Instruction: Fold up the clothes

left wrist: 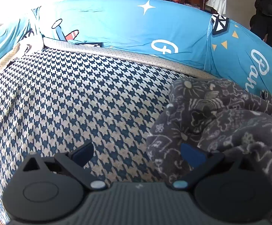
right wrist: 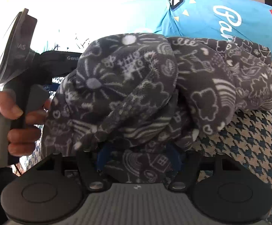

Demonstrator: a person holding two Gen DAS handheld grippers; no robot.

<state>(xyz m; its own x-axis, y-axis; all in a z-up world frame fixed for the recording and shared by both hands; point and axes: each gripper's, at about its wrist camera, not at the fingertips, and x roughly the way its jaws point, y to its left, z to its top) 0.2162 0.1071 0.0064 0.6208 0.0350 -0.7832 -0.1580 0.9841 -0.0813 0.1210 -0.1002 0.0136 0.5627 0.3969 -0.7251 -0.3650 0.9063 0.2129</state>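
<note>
While the left hand-held gripper [left wrist: 138, 154] hovers wide apart over the houndstooth cover [left wrist: 70, 97], the right hand-held gripper [right wrist: 138, 158] clamps the bunched grey fleece garment [right wrist: 136, 93], heaped beside the blue bedding [left wrist: 136, 28].

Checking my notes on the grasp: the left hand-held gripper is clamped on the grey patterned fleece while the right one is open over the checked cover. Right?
Sides are swapped. In the right wrist view, the right hand-held gripper grips the grey patterned fleece; the left wrist view shows the left hand-held gripper open over the checked cover.
</note>
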